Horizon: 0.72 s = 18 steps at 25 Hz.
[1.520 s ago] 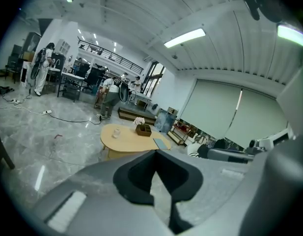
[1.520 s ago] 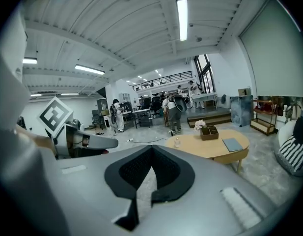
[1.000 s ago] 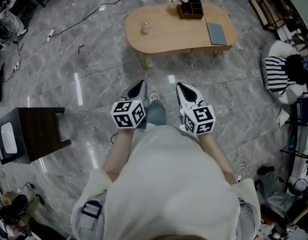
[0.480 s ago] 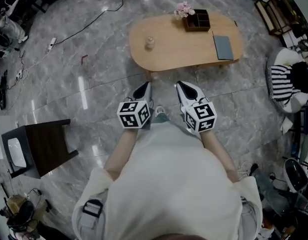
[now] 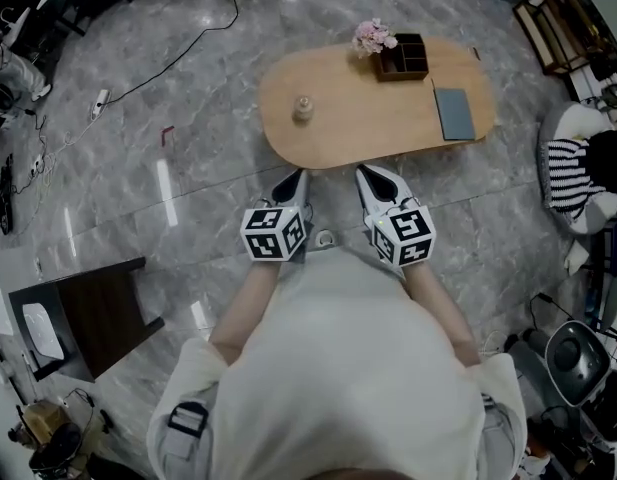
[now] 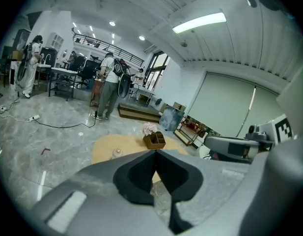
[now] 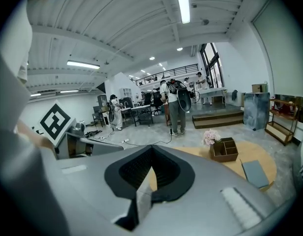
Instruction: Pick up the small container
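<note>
Two pressed together (empty): left claw (image 5: 295, 177), right claw (image 5: 367, 173); small container (image 5: 304, 108) ahead, apart.

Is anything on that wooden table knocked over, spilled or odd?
Nothing stands out: the small container stands upright on the table, the wooden box and flowers sit at its far edge, and the gray pad lies flat.

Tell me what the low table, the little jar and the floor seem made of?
Low table: likely light wood, matte tan top. Little jar: probably clear glass, see-through, too small to be sure. Floor: polished stone or tile, grey veining, shiny light streaks.
</note>
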Available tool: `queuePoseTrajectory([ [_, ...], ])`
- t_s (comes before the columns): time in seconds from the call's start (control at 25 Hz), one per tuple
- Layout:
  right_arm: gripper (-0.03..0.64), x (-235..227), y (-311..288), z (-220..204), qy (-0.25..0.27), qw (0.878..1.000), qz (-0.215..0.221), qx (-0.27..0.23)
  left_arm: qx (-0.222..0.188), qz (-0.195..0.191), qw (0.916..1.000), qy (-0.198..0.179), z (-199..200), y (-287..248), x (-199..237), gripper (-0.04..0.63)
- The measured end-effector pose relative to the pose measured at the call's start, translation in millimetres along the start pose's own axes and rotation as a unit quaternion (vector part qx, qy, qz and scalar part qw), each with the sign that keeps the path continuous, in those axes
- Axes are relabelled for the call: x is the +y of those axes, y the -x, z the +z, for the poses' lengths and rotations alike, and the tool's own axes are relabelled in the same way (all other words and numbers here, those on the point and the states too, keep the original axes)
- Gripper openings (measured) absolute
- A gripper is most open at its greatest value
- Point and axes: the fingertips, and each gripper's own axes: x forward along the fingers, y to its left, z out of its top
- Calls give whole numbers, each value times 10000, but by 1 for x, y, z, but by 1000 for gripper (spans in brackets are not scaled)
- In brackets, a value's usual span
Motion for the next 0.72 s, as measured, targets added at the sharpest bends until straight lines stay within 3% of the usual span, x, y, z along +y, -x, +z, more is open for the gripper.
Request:
queuePoseTrajectory([
  [0.24, -2, -18, -24, 2, -159, 9998, 2, 149, 14, 173, 9998, 67, 9, -28, 24, 2],
  [0.72, -2, -72, -77, -25, -180, 9952, 549, 784, 288, 1057, 9919, 643, -19, -96, 71, 2],
])
